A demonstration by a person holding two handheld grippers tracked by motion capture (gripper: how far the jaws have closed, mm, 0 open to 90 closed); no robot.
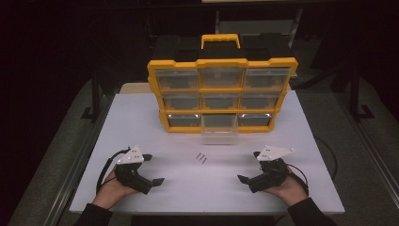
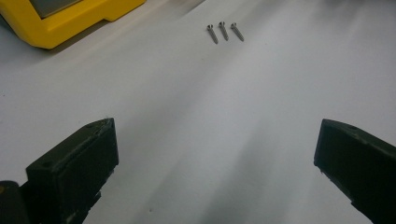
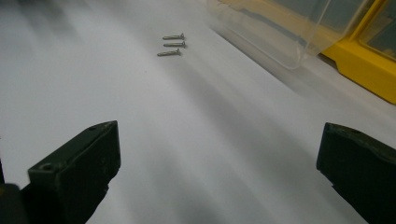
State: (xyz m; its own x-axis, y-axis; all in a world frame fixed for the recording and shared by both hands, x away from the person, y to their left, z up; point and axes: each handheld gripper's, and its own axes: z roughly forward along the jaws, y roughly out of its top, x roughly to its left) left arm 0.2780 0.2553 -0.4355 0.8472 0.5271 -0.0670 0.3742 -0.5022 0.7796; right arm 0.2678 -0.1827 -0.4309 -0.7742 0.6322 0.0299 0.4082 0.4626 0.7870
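Note:
Three small screws (image 1: 202,158) lie side by side on the white table (image 1: 136,122), just in front of a yellow organiser (image 1: 221,63) with clear drawers. Its bottom middle drawer (image 1: 219,129) is pulled out towards me. My left gripper (image 1: 154,168) rests in a hand left of the screws, open with nothing between its jaws. To the right of the screws, my right gripper (image 1: 248,166) is likewise open and holds nothing. The left gripper view shows the screws (image 2: 225,31) far ahead of the left gripper (image 2: 215,158). In the right gripper view, the screws (image 3: 172,44) and the drawer (image 3: 275,32) lie beyond the right gripper (image 3: 217,158).
The organiser's corner (image 2: 60,18) shows at the upper left of the left gripper view. Its yellow frame (image 3: 369,60) sits at the right of the right gripper view. Dark floor and black frame legs (image 1: 94,101) surround the table.

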